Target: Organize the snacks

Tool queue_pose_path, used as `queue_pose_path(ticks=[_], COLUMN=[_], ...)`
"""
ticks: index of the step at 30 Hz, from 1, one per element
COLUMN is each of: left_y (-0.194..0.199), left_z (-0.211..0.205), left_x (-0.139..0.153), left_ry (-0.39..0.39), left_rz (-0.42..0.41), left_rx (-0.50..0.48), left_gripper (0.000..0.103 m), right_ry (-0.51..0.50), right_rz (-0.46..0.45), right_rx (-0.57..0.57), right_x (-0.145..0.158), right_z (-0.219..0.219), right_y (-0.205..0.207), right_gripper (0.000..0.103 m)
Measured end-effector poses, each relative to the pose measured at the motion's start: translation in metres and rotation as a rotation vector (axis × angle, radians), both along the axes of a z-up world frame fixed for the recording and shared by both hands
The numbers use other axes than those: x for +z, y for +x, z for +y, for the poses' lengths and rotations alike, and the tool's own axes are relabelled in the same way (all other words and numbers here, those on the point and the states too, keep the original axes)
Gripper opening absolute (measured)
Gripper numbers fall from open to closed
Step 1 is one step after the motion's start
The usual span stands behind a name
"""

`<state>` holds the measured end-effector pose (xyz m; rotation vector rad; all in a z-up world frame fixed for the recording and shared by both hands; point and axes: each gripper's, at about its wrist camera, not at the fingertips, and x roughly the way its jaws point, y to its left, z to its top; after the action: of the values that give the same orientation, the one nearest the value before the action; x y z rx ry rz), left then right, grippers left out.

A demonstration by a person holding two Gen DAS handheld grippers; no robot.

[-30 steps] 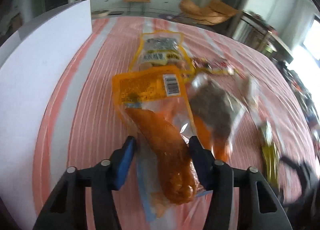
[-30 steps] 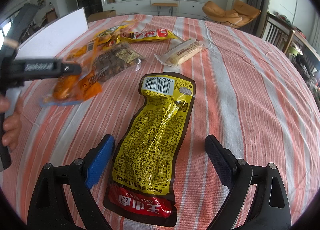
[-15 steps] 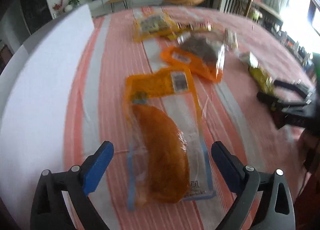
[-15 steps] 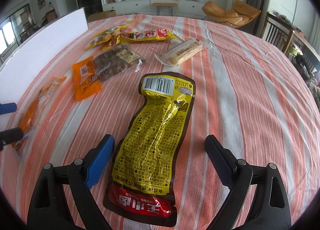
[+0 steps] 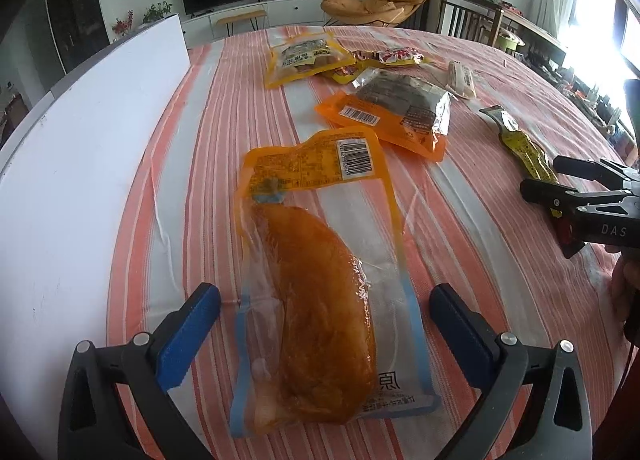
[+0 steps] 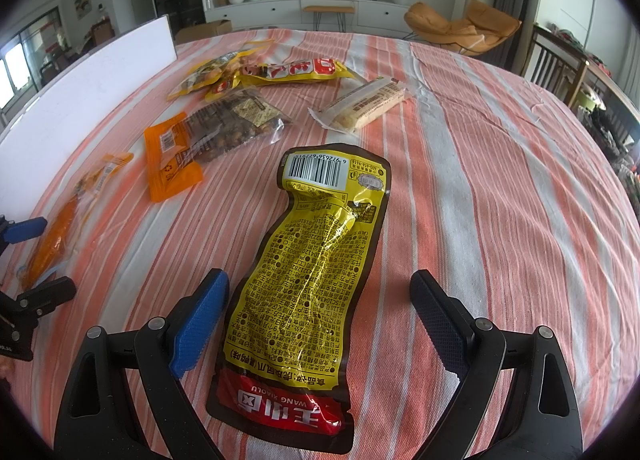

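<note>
While the left gripper (image 5: 324, 324) hangs over the striped tablecloth (image 5: 200, 140), its jaws are opening to their widest, and the clear pouch with the orange chicken piece (image 5: 316, 324) lies flat between the blue pads, touched by neither. That pouch has an orange header with a barcode and sits beside the white board (image 5: 80, 164) along the cloth's edge. The right gripper (image 6: 320, 316) also stands wide apart, straddling the yellow pouch (image 6: 316, 280) without pressing it; this pouch lies flat, its red end nearest the camera reading "WANG XIAOLU" upside down, a barcode at its far end. Beyond it lie an orange-and-clear bag of dark pieces (image 6: 212, 132), a pale bar in a clear wrapper (image 6: 368, 108), and a cluster of yellow packets (image 6: 296, 72) with red lettering too small to read. From the left view, "DAS" shows on the right gripper's black body.
</note>
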<state>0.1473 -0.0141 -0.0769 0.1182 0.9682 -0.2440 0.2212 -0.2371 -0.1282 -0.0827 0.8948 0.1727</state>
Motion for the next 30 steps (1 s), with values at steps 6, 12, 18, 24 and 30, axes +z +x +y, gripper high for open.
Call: queue_pose_path(ticks=[6, 12, 18, 24, 30], left_y=[0.008, -0.001, -0.030, -0.034, -0.036], left_z=[-0.002, 0.014, 0.041, 0.060, 0.083], left_x=[0.005, 0.017, 0.038, 0.064, 0.090], left_ry=[0.011, -0.047, -0.285, -0.436, -0.537], left_rz=[0.049, 0.035, 0.014, -0.008, -0.044], left_rx=[-0.056, -0.013, 0.037, 0.060, 0.095], left_gripper=[0.088, 0.054, 0.047, 0.044, 0.043], right_ry=[0.006, -0.056, 0.189, 0.684, 0.839], right_rz=[0.009, 0.190, 0.231, 0.206, 0.189], right_rx=[0.016, 0.084, 0.017, -0.043, 0.010], right_x=[-0.002, 0.013, 0.027, 0.035, 0.057], right_z=[0.003, 0.003, -0.018, -0.042, -0.025], right_y=[0.001, 0.014, 0.004, -0.009, -0.005], right_gripper=[0.099, 0.044, 0.036, 0.036, 0.036])
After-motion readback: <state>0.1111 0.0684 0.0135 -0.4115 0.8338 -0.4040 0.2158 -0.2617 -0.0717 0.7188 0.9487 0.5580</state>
